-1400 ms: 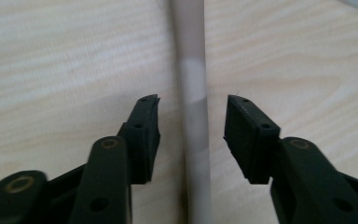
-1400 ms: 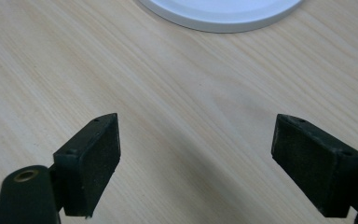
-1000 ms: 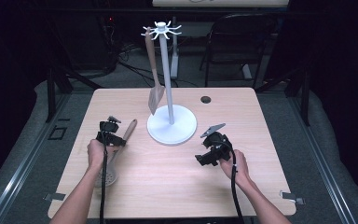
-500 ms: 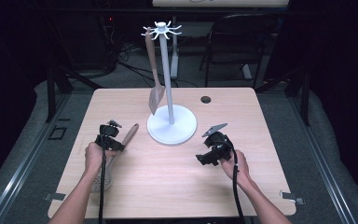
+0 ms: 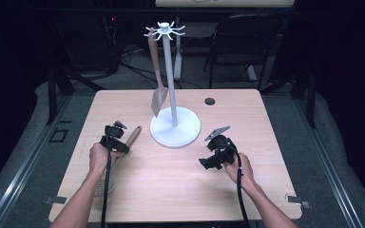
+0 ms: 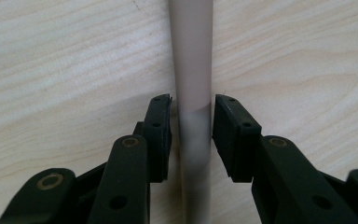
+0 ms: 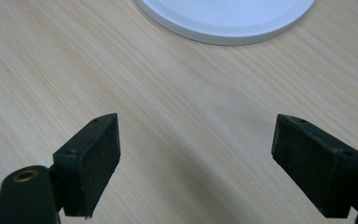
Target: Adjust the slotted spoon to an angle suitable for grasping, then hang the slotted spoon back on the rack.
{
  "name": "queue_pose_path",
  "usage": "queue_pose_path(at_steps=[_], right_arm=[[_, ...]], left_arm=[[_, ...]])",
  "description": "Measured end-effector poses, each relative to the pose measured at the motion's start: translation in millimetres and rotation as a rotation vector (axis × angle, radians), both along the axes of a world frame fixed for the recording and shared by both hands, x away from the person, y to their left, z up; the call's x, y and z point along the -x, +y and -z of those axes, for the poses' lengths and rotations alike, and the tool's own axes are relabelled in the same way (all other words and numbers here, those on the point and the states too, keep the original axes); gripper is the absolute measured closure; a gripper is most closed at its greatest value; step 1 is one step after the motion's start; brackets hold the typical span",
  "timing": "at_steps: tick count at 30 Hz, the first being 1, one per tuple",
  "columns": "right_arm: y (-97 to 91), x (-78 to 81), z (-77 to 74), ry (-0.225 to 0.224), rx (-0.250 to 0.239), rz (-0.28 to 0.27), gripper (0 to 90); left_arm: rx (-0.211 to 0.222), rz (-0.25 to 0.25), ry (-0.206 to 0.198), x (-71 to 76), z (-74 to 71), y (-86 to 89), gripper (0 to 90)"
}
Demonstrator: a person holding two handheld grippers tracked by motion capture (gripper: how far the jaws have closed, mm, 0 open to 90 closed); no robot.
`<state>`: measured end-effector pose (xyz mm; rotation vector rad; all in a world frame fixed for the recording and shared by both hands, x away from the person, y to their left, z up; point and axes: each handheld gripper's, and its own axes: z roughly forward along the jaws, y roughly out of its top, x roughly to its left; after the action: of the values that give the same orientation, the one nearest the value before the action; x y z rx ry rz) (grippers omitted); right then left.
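Now the left gripper (image 5: pixel 116 138) sits over a wooden handle (image 6: pixel 193 70) lying flat on the table (image 5: pixel 171 190). Its jaws have just been opening; the handle runs straight between them with thin gaps on both sides, so the pads (image 6: pixel 161 135) do not press it. Further right stands the white rack (image 5: pixel 175 126) with a spatula (image 5: pixel 157 76) hanging. The right gripper (image 5: pixel 208 161) has wide open jaws, holding nothing.

A pale wood-grain table (image 5: pixel 180 180) carries a white stand (image 5: pixel 175 128) with a brown spatula (image 5: pixel 158 80) hanging. The handle (image 6: pixel 193 70) is beige-brown; both grippers (image 6: pixel 192 135) (image 7: pixel 196 163) are black.
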<state>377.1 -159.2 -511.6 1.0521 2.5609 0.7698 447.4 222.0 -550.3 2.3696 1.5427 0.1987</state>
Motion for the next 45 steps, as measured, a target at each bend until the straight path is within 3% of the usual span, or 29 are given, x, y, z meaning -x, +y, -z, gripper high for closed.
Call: queue_pose_path(at_steps=[3,7,12,25,34,45], right_arm=[[-0.5,-0.9,0.7,0.007,0.005,-0.001,15.0],[0.2,-0.3,0.9,0.009,0.007,0.001,15.0],[1.2,-0.2,1.1,0.006,0.010,0.000,15.0],[-0.5,-0.6,0.6,0.009,0.007,-0.004,15.0],[0.7,-0.9,2.0,0.013,0.003,-0.008,15.0],[-0.5,-1.6,1.8,0.018,0.009,-0.007,15.0]], left_arm=[[-0.030,0.011,-0.006,-0.8,-0.3,-2.2,71.9],[-0.031,0.011,-0.003,-0.9,-0.4,-2.4,73.5],[0.009,0.002,-0.008,0.3,-0.3,2.0,74.4],[0.127,-0.016,-0.123,20.5,-21.8,17.6,74.7],[0.128,0.011,-0.190,27.8,-31.1,16.9,74.7],[0.162,0.022,-0.259,37.6,-39.0,16.0,74.8]])
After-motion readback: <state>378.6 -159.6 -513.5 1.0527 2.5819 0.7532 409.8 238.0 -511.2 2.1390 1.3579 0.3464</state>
